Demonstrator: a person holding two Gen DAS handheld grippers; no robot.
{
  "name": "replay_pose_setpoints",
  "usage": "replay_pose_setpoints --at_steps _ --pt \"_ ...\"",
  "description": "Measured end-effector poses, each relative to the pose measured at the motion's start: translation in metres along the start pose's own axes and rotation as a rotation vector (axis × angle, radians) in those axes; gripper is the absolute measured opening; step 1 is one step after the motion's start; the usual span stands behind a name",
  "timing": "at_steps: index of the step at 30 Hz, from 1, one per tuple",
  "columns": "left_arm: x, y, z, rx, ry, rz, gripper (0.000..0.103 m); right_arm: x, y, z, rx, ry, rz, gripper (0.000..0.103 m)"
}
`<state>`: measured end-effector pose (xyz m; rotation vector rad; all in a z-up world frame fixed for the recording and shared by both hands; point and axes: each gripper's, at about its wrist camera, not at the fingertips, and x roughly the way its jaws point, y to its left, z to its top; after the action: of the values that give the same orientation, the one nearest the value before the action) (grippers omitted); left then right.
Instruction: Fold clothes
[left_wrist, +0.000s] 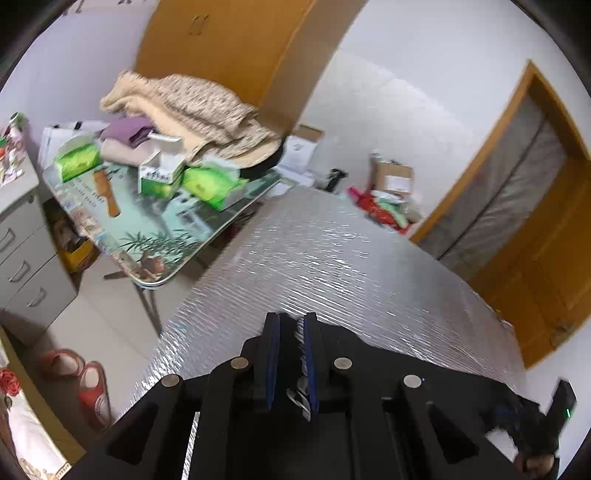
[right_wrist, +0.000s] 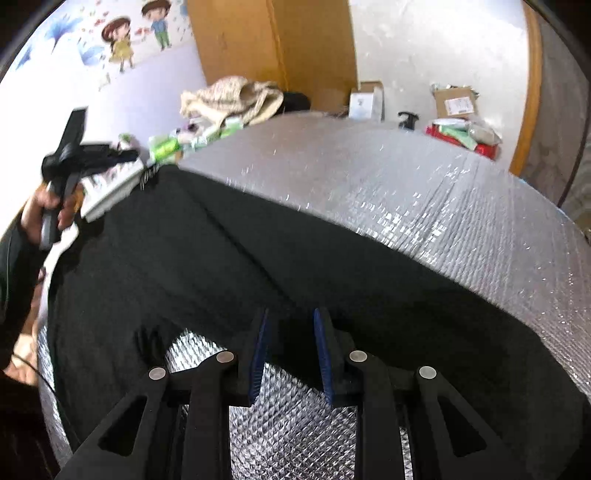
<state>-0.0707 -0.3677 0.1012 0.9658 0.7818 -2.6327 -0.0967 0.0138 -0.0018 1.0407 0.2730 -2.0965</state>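
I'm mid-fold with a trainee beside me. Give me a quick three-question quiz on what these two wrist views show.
1. True or false: the black garment lies on a silver quilted foil mat.
2. Which of these lies on the picture-printed side table, near the green packets?
A. a wooden hairbrush
B. a steel kettle
C. a laptop
3. On the right gripper, what colour are the finger pads?

Key: 1 true; 2 A; 3 blue.
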Motion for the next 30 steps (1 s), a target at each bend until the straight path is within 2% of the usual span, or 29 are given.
replay_pose_setpoints --at_steps 3,5,7,8,9,11,14,18,23,30 --pt "0.000 -0.032 -0.028 0.118 0.055 -0.033 0.013 0.003 -0.013 0.006 0.062 -0.010 -0.028 0.026" --pt "0.011 -0.039 -0.046 0.155 0.112 -0.031 0.013 0.010 -0.023 0.010 0.113 -0.005 -0.036 0.026" --pt "0.027 -0.043 -0.064 0.177 0.169 -0.013 0.013 0.023 -0.038 0.011 0.170 0.043 -0.081 0.026" --pt "0.033 -0.038 -0.068 0.166 0.178 0.004 0.012 0.028 -0.046 0.009 0.200 0.061 -0.099 0.025" --pt "0.038 -0.033 -0.072 0.156 0.187 0.020 0.009 0.027 -0.053 0.008 0.238 0.055 -0.099 0.024" --pt "0.032 -0.029 -0.071 0.144 0.177 0.017 0.009 0.020 -0.067 0.007 0.310 0.025 -0.104 0.025" --pt "0.013 -0.043 -0.071 0.195 0.129 0.054 0.009 -0.002 -0.070 0.004 0.323 -0.016 -0.144 0.026" --pt "-0.008 -0.074 -0.084 0.262 0.107 -0.006 0.009 -0.032 -0.057 -0.008 0.269 -0.068 -0.120 0.026" --pt "-0.015 -0.108 -0.100 0.297 0.113 -0.079 0.009 -0.064 -0.055 -0.026 0.266 -0.115 -0.116 0.026" --pt "-0.016 -0.162 -0.135 0.351 0.160 -0.179 0.009 -0.111 -0.074 -0.063 0.311 -0.149 -0.193 0.026"
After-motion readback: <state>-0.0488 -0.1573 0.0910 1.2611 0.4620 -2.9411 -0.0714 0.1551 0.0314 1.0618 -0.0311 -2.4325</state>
